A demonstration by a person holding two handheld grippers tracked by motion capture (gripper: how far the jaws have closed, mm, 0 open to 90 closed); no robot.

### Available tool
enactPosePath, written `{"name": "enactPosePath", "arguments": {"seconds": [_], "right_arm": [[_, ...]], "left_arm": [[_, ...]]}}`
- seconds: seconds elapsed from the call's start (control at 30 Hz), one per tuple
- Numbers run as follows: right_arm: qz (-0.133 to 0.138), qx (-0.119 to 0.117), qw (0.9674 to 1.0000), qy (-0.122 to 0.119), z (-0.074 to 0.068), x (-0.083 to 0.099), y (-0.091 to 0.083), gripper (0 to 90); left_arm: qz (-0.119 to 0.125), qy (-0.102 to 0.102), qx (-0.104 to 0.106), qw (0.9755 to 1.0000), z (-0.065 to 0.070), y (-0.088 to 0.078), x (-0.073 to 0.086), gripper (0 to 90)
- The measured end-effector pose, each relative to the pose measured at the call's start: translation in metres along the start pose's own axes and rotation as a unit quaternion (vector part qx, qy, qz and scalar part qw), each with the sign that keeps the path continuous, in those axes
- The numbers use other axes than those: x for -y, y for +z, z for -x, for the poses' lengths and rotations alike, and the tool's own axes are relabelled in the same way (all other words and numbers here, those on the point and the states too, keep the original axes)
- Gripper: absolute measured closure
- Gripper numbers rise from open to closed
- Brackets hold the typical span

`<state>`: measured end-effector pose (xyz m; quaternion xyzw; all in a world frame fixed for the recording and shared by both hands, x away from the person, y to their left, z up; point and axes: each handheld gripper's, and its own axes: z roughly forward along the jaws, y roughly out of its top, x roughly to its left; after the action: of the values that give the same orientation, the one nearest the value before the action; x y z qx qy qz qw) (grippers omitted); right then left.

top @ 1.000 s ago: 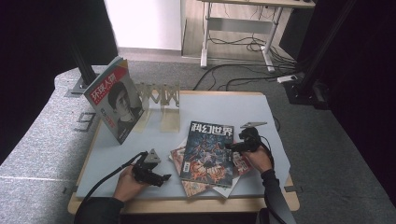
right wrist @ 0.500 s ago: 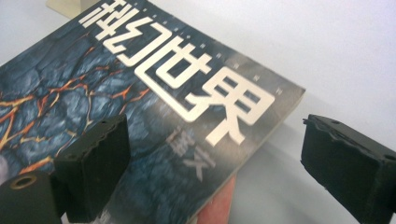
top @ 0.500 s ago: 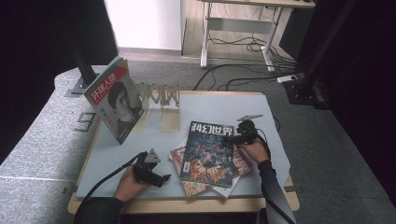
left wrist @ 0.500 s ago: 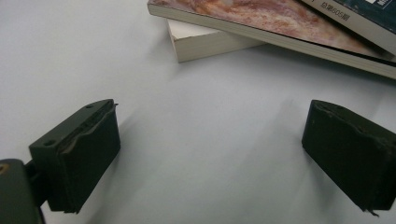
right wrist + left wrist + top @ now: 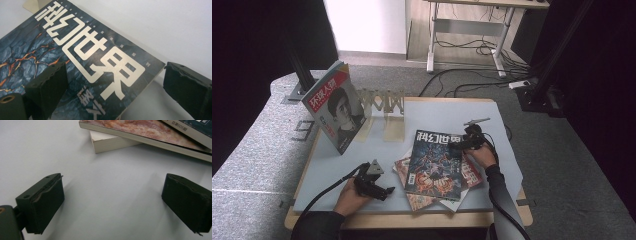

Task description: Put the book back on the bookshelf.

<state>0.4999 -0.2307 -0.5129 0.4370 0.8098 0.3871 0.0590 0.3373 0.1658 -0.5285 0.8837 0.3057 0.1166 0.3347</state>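
My right tongs (image 5: 110, 82) stand spread over the top right corner of the top magazine (image 5: 435, 163): 1 black, ridged jaw hangs above the cover and the other sits past the corner, over the bare counter (image 5: 337, 167). I cannot tell whether either pad touches the paper. The cover is glossy and dark blue, veined with orange cracks like cooling lava, and it carries 4 big pale block characters, 科幻世界, with smaller characters below them. It lies flat on a fanned pile of about 3 magazines (image 5: 430, 202) near the counter's front edge; the ones under it show reddish covers and cream page edges.

My left tongs (image 5: 112, 202) rest low over the smooth, pale grey counter, jaws spread wide after just opening, with nothing between them. The pile's near corner lies ahead of them, apart.

At the back left a red-topped magazine (image 5: 333, 111) with white characters and a portrait leans upright against a pale zigzag rack (image 5: 384, 102).
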Motion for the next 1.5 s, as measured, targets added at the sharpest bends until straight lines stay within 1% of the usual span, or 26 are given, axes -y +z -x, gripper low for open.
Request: {"name": "enactPosePath", "arguments": {"seconds": [0.13,0.2,0.27,0.3,0.37,0.43,0.5,0.57,0.63,0.7,0.8,0.93,1.03,1.17,1.33,1.5], "right_arm": [[0.000,-0.020,0.9997,0.011,0.005,0.000,0.004,4.7],[0.001,-0.034,0.9992,0.021,0.007,0.000,0.007,4.8],[0.003,-0.043,0.9988,0.025,0.010,0.000,0.008,7.0],[0.003,-0.052,0.9982,0.029,0.010,0.001,0.008,9.2],[0.003,-0.052,0.9981,0.032,0.010,0.001,0.007,9.8],[0.005,-0.046,0.9985,0.028,0.009,0.000,0.006,12.7],[0.012,-0.033,0.9990,0.027,0.008,-0.001,0.003,19.1],[0.021,-0.020,0.9993,0.022,0.007,-0.002,-0.001,28.0],[0.031,-0.002,0.9994,0.017,0.005,-0.003,-0.006,41.5],[0.036,0.009,0.9992,0.014,0.005,-0.003,-0.009,50.9],[0.039,0.023,0.9990,0.001,0.002,-0.004,-0.012,61.8],[0.042,0.039,0.9983,-0.006,-0.003,-0.007,-0.016,74.3],[0.042,0.050,0.9978,-0.015,-0.008,-0.010,-0.018,78.5],[0.050,0.056,0.9970,-0.018,-0.014,-0.012,-0.021,80.6],[0.068,0.049,0.9962,-0.022,-0.019,-0.013,-0.028,81.5],[0.084,0.046,0.9947,-0.037,-0.028,-0.017,-0.038,81.8]], "left_arm": [[0.000,0.000,0.000,1.0000,0.000,0.000,0.000,3.9],[0.000,0.000,0.000,1.0000,0.000,0.000,0.000,3.9],[0.000,0.000,0.000,1.0000,0.000,0.000,0.000,3.9],[0.000,0.000,0.000,1.0000,0.000,0.000,0.000,3.9],[0.000,0.000,0.000,1.0000,0.000,0.000,0.000,3.9],[0.000,0.000,0.000,1.0000,0.000,0.000,0.000,3.9],[0.000,0.000,0.000,1.0000,0.000,0.000,0.000,3.9],[0.000,0.000,0.000,1.0000,0.000,0.000,0.000,3.9],[0.000,0.000,0.000,1.0000,0.000,0.000,0.000,3.9],[0.000,0.000,0.000,1.0000,0.000,0.000,0.000,3.9],[0.000,0.000,0.000,1.0000,0.000,0.000,0.000,3.9],[0.000,0.000,0.000,1.0000,0.000,0.000,0.000,3.9],[0.000,0.000,0.000,1.0000,0.000,0.000,0.000,3.9],[0.000,0.000,0.000,1.0000,0.000,0.000,0.000,3.9],[-0.001,-0.001,-0.001,1.0000,0.000,0.000,0.000,3.9],[-0.005,-0.009,-0.005,0.9999,0.001,-0.001,-0.001,5.3]]}}
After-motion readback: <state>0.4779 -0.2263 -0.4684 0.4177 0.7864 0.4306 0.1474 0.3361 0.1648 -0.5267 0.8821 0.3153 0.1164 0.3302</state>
